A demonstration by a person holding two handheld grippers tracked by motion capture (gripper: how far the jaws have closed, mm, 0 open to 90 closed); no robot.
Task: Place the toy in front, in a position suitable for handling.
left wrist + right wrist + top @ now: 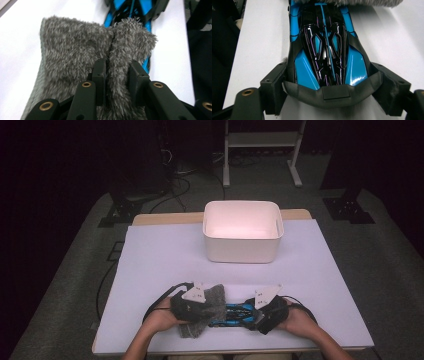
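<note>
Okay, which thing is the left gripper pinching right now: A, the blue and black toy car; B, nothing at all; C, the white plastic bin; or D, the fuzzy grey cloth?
D: in the left gripper view, the left gripper has its jaws pressed on a fold of the fuzzy grey cloth, while the blue and black toy car sits between the right gripper's jaws.

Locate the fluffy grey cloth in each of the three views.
High view: fluffy grey cloth lies bottom centre, under the left gripper.
Left gripper view: centre, a fold pinched between the black jaws.
Right gripper view: top edge.
Shared landmark: the blue and black toy car beside it.
</note>
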